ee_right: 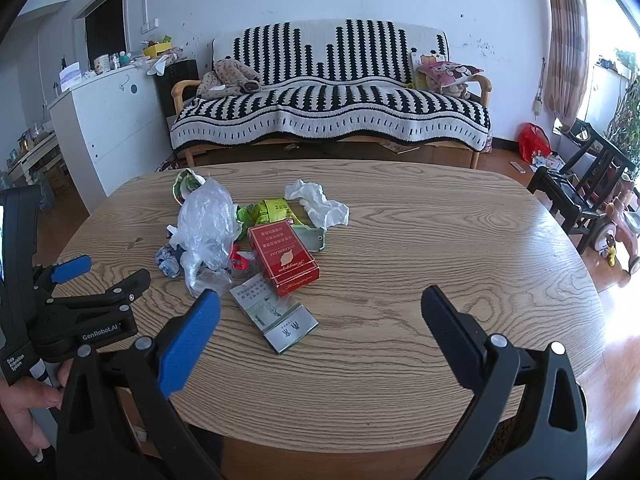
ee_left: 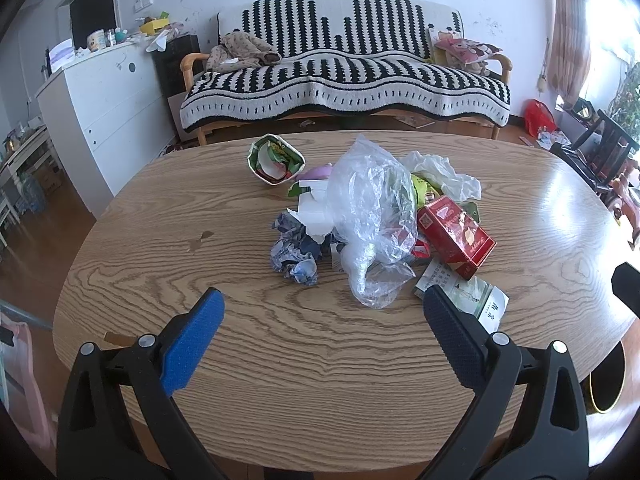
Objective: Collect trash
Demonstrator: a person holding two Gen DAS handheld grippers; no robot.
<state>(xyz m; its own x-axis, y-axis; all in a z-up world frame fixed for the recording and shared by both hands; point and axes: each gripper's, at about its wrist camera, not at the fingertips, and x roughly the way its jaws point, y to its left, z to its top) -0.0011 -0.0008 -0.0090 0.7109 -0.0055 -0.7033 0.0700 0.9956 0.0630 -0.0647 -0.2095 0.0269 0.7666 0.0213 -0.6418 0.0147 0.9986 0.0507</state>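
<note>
A pile of trash lies mid-table: a clear plastic bag (ee_left: 372,216), a red cigarette box (ee_left: 456,236), a flattened white-green carton (ee_left: 476,300), crumpled blue-white paper (ee_left: 296,252), a white tissue (ee_left: 444,174) and an open green snack wrapper (ee_left: 274,158). My left gripper (ee_left: 324,308) is open and empty, just short of the pile. In the right wrist view my right gripper (ee_right: 320,308) is open and empty, above the table near the flattened carton (ee_right: 276,312) and red box (ee_right: 284,258). The left gripper (ee_right: 108,272) shows at the left there.
The oval wooden table (ee_left: 240,360) carries the trash. A striped sofa (ee_left: 344,68) stands behind it, a white cabinet (ee_left: 100,100) at the left, black chairs (ee_right: 580,192) and toys at the right. A dark bin with a yellow rim (ee_left: 606,380) sits below the table's right edge.
</note>
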